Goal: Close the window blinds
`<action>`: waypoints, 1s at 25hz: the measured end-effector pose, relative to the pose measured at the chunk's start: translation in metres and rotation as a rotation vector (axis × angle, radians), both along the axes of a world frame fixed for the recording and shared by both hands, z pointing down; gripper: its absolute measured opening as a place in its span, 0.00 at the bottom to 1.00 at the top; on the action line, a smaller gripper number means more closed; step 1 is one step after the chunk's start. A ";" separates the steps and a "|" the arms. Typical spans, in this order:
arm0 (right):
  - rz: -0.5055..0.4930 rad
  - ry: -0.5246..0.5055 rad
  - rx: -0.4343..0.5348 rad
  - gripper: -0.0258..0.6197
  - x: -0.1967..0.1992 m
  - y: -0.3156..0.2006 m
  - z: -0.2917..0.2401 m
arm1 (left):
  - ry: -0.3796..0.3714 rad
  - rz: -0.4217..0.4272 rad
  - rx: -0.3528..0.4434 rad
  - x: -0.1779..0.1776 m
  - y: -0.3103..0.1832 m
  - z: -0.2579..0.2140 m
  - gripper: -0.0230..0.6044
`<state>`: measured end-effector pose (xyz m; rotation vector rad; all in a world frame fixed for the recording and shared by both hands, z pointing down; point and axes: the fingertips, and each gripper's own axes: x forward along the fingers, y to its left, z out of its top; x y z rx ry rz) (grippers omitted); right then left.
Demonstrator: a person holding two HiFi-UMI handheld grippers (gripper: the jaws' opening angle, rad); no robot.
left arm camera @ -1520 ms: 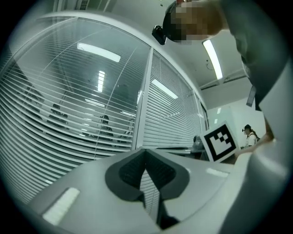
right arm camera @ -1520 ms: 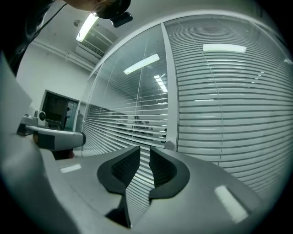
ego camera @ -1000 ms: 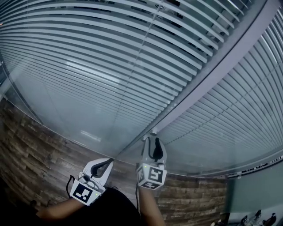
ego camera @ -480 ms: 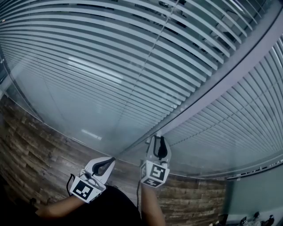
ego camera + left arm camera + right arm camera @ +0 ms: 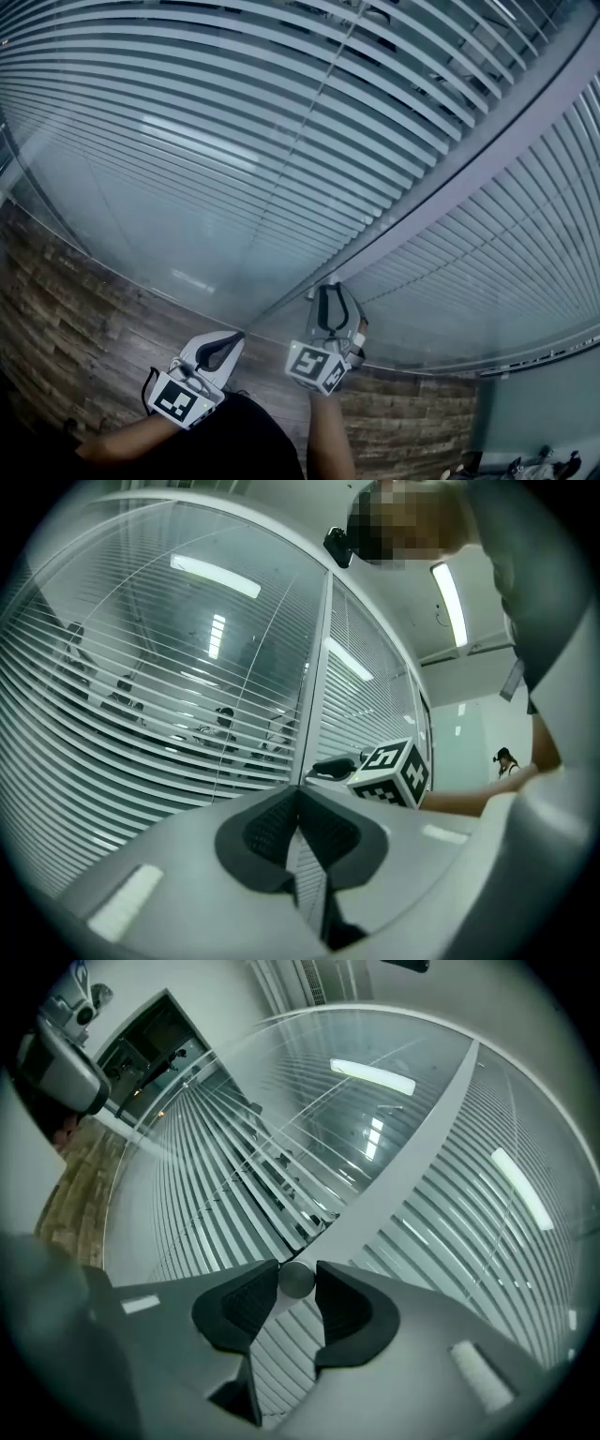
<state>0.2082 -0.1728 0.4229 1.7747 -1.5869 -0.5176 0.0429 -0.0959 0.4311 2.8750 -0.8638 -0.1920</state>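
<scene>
Along the glass partition, the window blinds (image 5: 234,141) fill nearly everything ahead of me. Their slats are level and still gapped enough that I can see the room behind through them in the left gripper view. Between the two panes runs the grey mullion (image 5: 450,178). The right gripper (image 5: 333,291) sits at its lower stretch, jaws pinching a small round tilt knob (image 5: 296,1280) that stands straight out toward me. The knob's axis runs along the gripper's own line, so rolling the wrist is what turns it. The left gripper (image 5: 236,337) hangs just beside and lower, pads pressed together on nothing, clear of the frame. Against the frame a second ago, the right marker cube has rolled over sideways in place. I can't tell whether the slat angle has changed.
</scene>
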 end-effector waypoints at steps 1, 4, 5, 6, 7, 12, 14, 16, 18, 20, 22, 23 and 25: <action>-0.002 -0.059 0.011 0.24 0.001 0.000 -0.001 | 0.000 0.000 0.000 0.001 0.000 -0.001 0.03; 0.000 -0.519 0.089 0.30 0.012 0.001 -0.006 | -0.007 0.000 -0.012 0.005 0.000 0.002 0.03; 0.008 -0.654 0.117 0.31 0.016 0.003 -0.008 | -0.009 0.000 -0.018 0.006 0.002 0.004 0.03; 0.018 -0.736 0.139 0.30 0.018 0.004 -0.009 | -0.011 -0.001 -0.024 0.005 0.004 0.005 0.03; 0.027 -0.781 0.153 0.30 0.018 0.004 -0.009 | -0.011 -0.002 -0.025 0.004 0.005 0.005 0.03; 0.067 -0.867 0.193 0.24 0.020 -0.002 -0.006 | 0.014 -0.007 -0.006 0.000 0.004 -0.003 0.03; 0.062 -0.808 0.181 0.24 0.020 -0.002 -0.006 | 0.008 -0.018 -0.010 -0.004 0.003 0.000 0.03; 0.049 -0.695 0.144 0.23 0.016 -0.001 -0.007 | 0.002 -0.029 -0.013 -0.009 0.005 0.003 0.03; 0.037 -0.560 0.101 0.23 0.012 -0.001 -0.010 | 0.007 -0.032 -0.012 -0.012 0.007 0.000 0.03; 0.026 -0.407 0.053 0.23 0.011 -0.001 -0.012 | 0.005 -0.031 -0.015 -0.011 0.009 -0.003 0.03; 0.022 -0.211 -0.001 0.23 0.009 -0.002 -0.011 | 0.002 -0.029 -0.025 -0.011 0.010 -0.004 0.03; 0.022 -0.119 -0.024 0.24 0.008 -0.003 -0.010 | 0.001 -0.029 -0.026 -0.010 0.011 -0.004 0.03; 0.016 -0.016 -0.045 0.23 0.006 -0.004 -0.009 | 0.001 -0.029 -0.021 -0.010 0.011 -0.006 0.03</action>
